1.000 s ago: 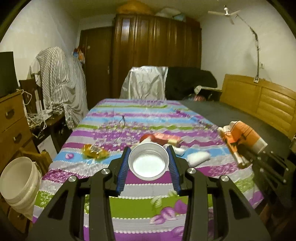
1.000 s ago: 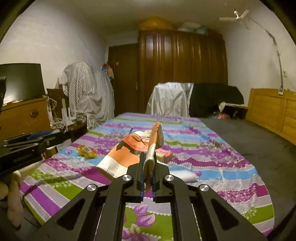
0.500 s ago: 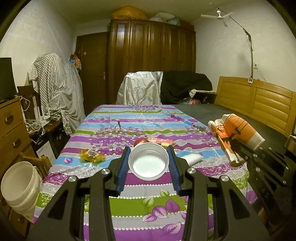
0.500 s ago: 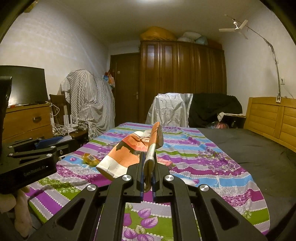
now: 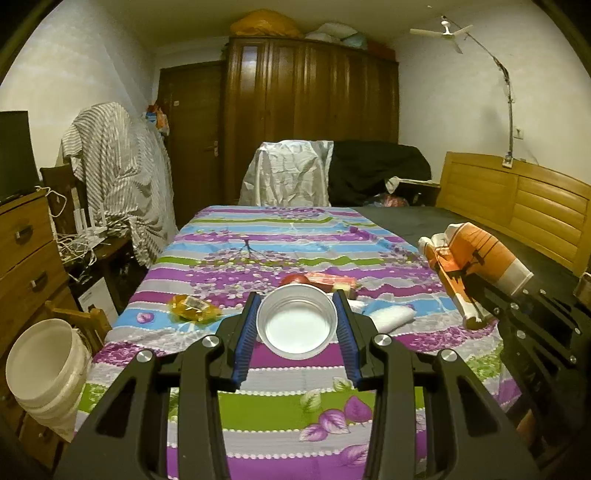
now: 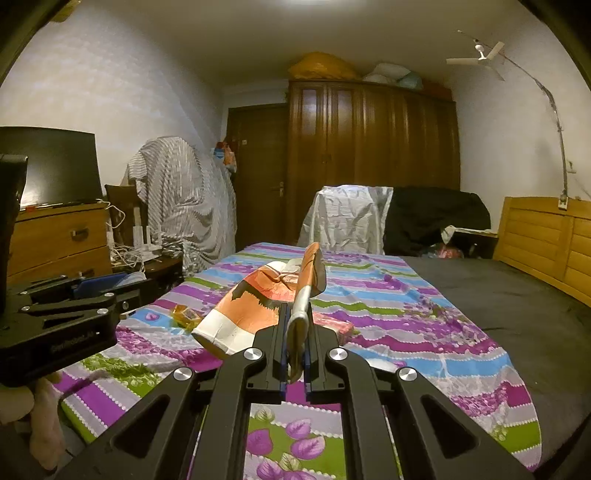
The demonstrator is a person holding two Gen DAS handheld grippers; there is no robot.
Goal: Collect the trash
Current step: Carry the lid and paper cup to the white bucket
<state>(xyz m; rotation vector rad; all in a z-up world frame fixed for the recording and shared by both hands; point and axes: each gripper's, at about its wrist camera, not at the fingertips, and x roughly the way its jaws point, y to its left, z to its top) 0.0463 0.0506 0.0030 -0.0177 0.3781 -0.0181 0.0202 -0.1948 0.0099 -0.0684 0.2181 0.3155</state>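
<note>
Bedroom, dim warm light. Dark wooden wardrobe [image 5: 314, 122] at 12 o'clock, bundles piled on top; brown door [image 5: 192, 136] to its left. White walls. Ceiling fan [image 5: 443, 31] at 1 o'clock. Bed [image 5: 266, 251] under a striped floral sheet, wooden headboard [image 5: 517, 206] at 3 o'clock. Wooden dresser [image 5: 26, 251] at 9 o'clock; striped cloth draped over a chair [image 5: 114, 166] beside it.

The only lettering sits on the side of the left tongs' black body [image 6: 55, 339] in the right wrist view: a faint raised line that may begin "Gen", too dim to make out. The yellow snack wrapper [image 5: 194, 308] on the bedsheet carries a small label, its print too small to read.
</note>
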